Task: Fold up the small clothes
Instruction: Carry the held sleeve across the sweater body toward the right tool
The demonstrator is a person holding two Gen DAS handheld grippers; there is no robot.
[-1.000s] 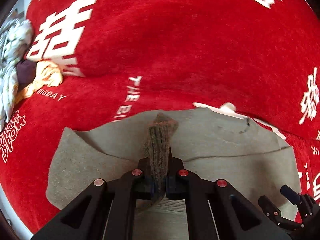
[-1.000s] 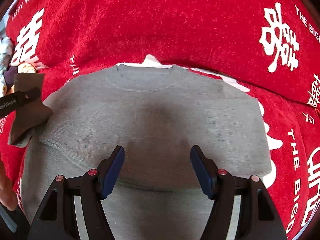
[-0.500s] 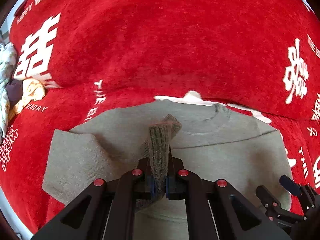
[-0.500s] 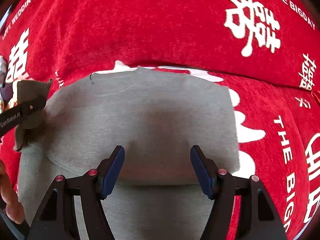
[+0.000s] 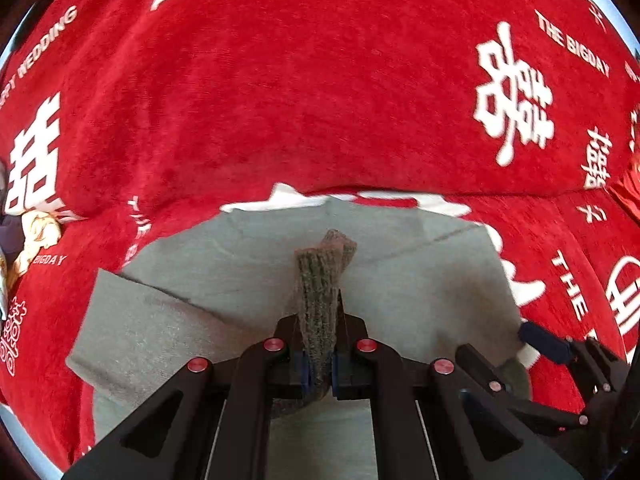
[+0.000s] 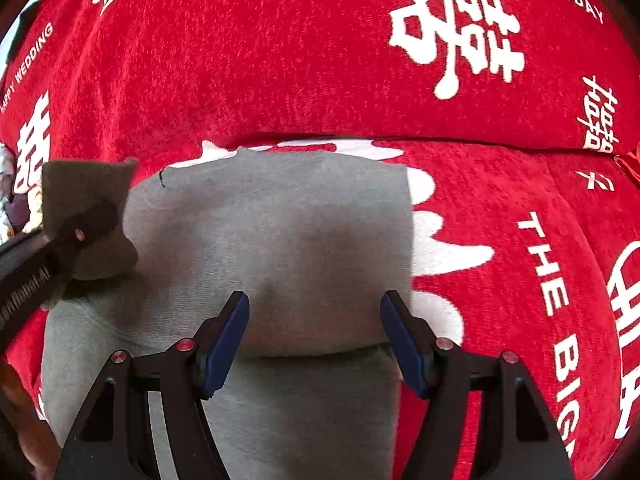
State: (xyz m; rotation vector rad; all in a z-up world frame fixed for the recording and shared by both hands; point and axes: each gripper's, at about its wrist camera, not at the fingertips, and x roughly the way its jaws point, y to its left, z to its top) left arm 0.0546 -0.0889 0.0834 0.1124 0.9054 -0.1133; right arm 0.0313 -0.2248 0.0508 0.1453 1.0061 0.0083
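A grey sweater point(image 6: 280, 240) lies flat on a red blanket point(image 6: 280, 60) with white wedding characters and the words "THE BIGDAY". Its neck side points to the far edge of the blanket, and the right side of the sweater makes a straight vertical edge.

The left gripper point(image 5: 320, 364) is closed on the ribbed cuff point(image 5: 320, 288) of the sweater's sleeve. The cuff stands up between the 2 fingers, above the body of the sweater, and the sleeve point(image 5: 152, 332) runs from it to the left side as a folded band. In the right wrist view the same cuff point(image 6: 80, 188) hangs at the left edge of the sweater, with the left gripper point(image 6: 86, 226) pinching it.

The right gripper point(image 6: 314, 336) is wide open and holds nothing. Its blue pads point(image 6: 224, 336) are over the lower middle of the sweater, near a horizontal fold line. In the left wrist view the right gripper point(image 5: 528, 354) is at the lower right edge of the sweater.

At the far left edge of the blanket lies a small pile of other clothes point(image 5: 36, 232).
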